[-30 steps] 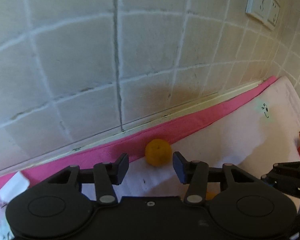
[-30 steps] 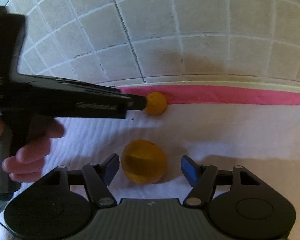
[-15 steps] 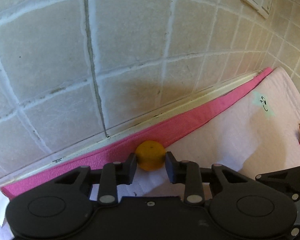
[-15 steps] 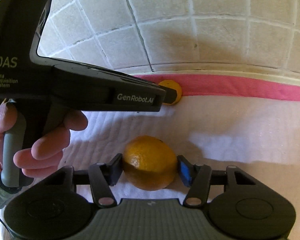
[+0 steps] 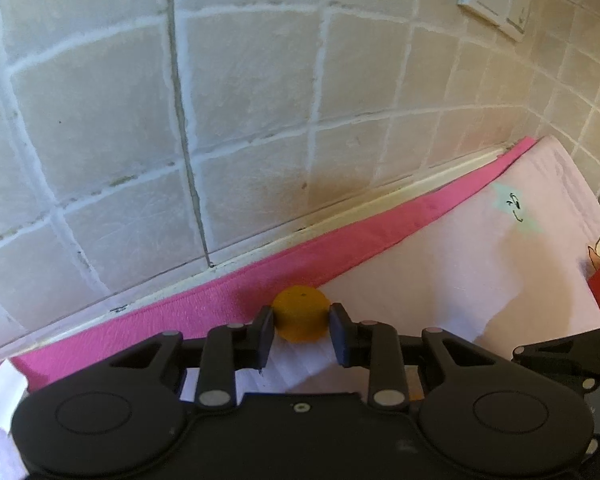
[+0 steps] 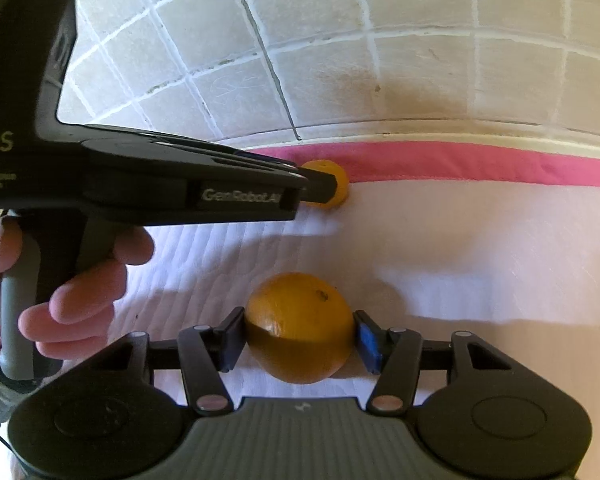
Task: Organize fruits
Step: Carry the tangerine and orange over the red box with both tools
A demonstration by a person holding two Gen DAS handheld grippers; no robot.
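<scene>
While both sets of jaws had just been closing, the left gripper (image 5: 300, 326) clamped a small orange (image 5: 300, 314) lying at the pink cloth border (image 5: 380, 236) below the tiled wall (image 5: 240, 100), and the right gripper (image 6: 300, 338) pinched a larger orange (image 6: 298, 328) on the white cloth (image 6: 460, 248)

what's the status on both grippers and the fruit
Left gripper shut on small orange by the wall. Right gripper shut on large orange. Nothing blocking.
</scene>
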